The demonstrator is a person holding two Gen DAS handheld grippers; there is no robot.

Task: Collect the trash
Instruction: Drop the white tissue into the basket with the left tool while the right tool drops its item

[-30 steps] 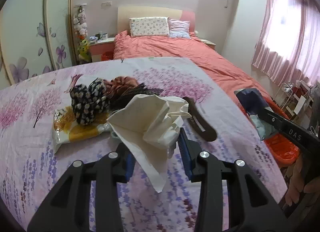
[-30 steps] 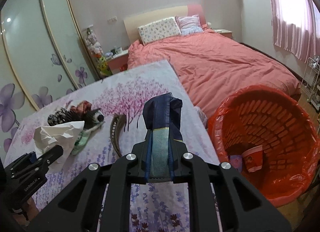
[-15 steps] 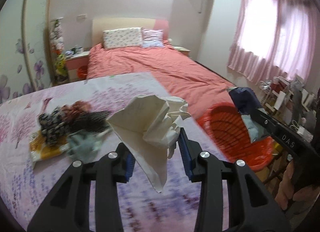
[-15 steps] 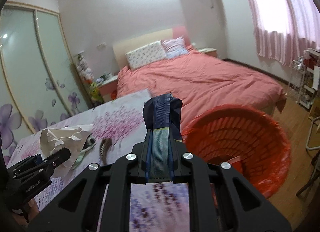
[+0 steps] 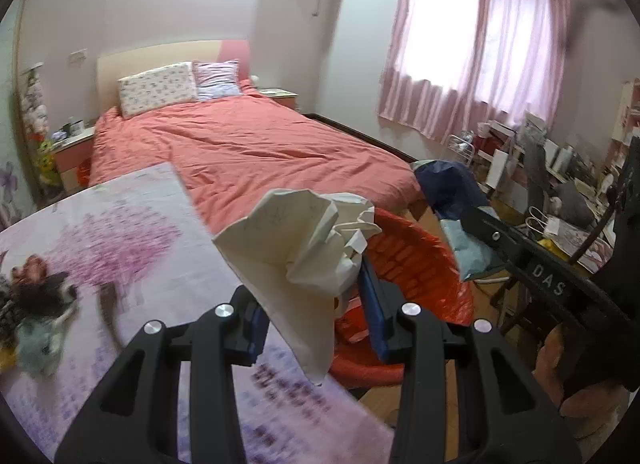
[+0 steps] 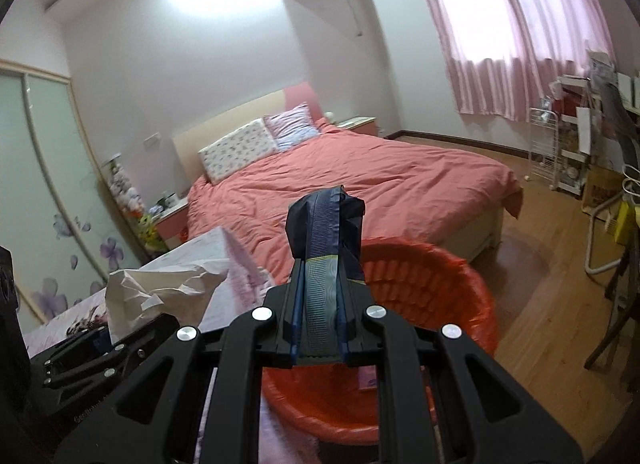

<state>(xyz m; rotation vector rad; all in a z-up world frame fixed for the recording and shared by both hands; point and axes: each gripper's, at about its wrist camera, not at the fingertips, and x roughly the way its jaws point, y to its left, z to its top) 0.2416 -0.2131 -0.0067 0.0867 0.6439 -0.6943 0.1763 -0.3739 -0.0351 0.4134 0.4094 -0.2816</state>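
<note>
My left gripper (image 5: 312, 316) pinches a crumpled cream paper sheet (image 5: 304, 248): light, springy (best held by its bunched middle). My right gripper (image 6: 318, 316) is clamped narrowly on a limp, slippery dark-blue plastic wrapper (image 6: 326, 224), poised above the orange plastic bin (image 6: 432, 304).

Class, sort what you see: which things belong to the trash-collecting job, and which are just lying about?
Job:
crumpled paper in left gripper
dark blue wrapper in right gripper
orange bin

Lying about:
pillows
hair scrunchies
curtains
</note>
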